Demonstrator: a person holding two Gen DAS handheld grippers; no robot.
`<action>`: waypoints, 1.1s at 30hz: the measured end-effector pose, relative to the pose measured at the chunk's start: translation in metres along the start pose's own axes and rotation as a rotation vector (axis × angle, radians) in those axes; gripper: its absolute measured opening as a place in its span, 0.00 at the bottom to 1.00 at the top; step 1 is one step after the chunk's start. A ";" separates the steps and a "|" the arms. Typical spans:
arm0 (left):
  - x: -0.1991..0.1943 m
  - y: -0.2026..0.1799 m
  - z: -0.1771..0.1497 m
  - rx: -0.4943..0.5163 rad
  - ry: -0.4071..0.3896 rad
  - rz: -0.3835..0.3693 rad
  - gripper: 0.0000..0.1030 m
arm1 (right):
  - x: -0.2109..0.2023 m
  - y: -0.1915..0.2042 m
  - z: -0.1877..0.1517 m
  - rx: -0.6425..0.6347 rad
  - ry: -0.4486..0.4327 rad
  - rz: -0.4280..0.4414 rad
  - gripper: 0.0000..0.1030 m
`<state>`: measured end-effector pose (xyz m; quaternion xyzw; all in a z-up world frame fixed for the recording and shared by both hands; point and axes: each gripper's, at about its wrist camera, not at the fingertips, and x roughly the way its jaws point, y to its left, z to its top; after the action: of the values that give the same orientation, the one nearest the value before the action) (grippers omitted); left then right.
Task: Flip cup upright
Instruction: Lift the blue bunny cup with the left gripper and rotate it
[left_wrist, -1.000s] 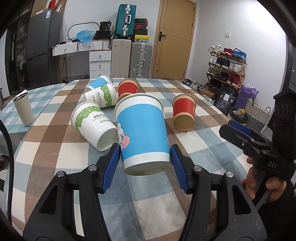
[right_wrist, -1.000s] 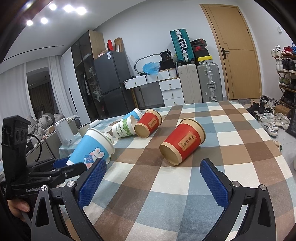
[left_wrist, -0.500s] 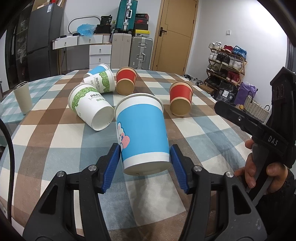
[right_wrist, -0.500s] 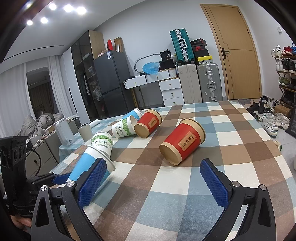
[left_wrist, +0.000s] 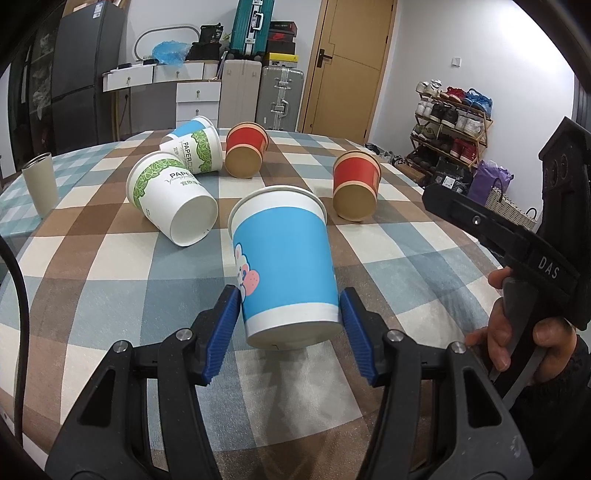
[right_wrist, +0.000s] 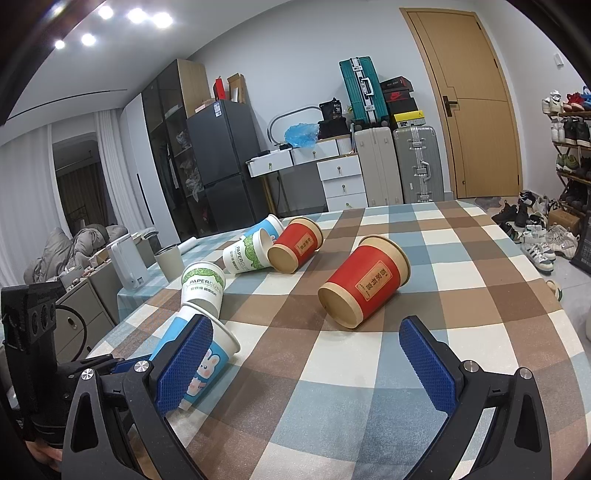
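The left gripper (left_wrist: 290, 325) has its blue fingers (left_wrist: 221, 332) pressed on either side of the base of the blue cup (left_wrist: 282, 258), which sits tilted at the near middle of the checked table (left_wrist: 369, 387), its rim pointing away and its bottom seemingly just off the cloth. The hold is low and narrow on a tapered paper wall, so the cup could slip out or pivot as it is turned, and too hard a squeeze would likely crush the base; a swing to the left might also knock the white-and-green cup (left_wrist: 171, 201) lying just beside it. The right gripper (right_wrist: 310, 365) hangs spread wide and empty over the near table, aimed toward a red cup (right_wrist: 364, 282) on its side. By count: two blue cups, one held and one (right_wrist: 266, 227) at the far left; two white-and-green cups; two red cups; one grey tumbler (left_wrist: 38, 186) standing at the far left.
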<state>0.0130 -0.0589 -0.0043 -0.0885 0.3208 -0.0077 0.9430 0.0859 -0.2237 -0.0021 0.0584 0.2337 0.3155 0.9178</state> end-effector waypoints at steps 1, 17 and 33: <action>0.001 0.001 0.001 -0.002 0.003 -0.001 0.52 | 0.000 0.000 0.000 0.000 0.000 0.000 1.00; -0.007 0.014 0.010 0.002 -0.036 -0.019 0.85 | 0.000 0.001 0.000 -0.004 0.008 0.000 1.00; -0.024 0.056 0.022 0.016 -0.180 0.026 1.00 | 0.014 0.021 0.004 -0.036 0.093 0.019 1.00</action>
<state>0.0050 0.0016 0.0175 -0.0771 0.2358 0.0098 0.9687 0.0858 -0.1986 0.0015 0.0293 0.2698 0.3308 0.9038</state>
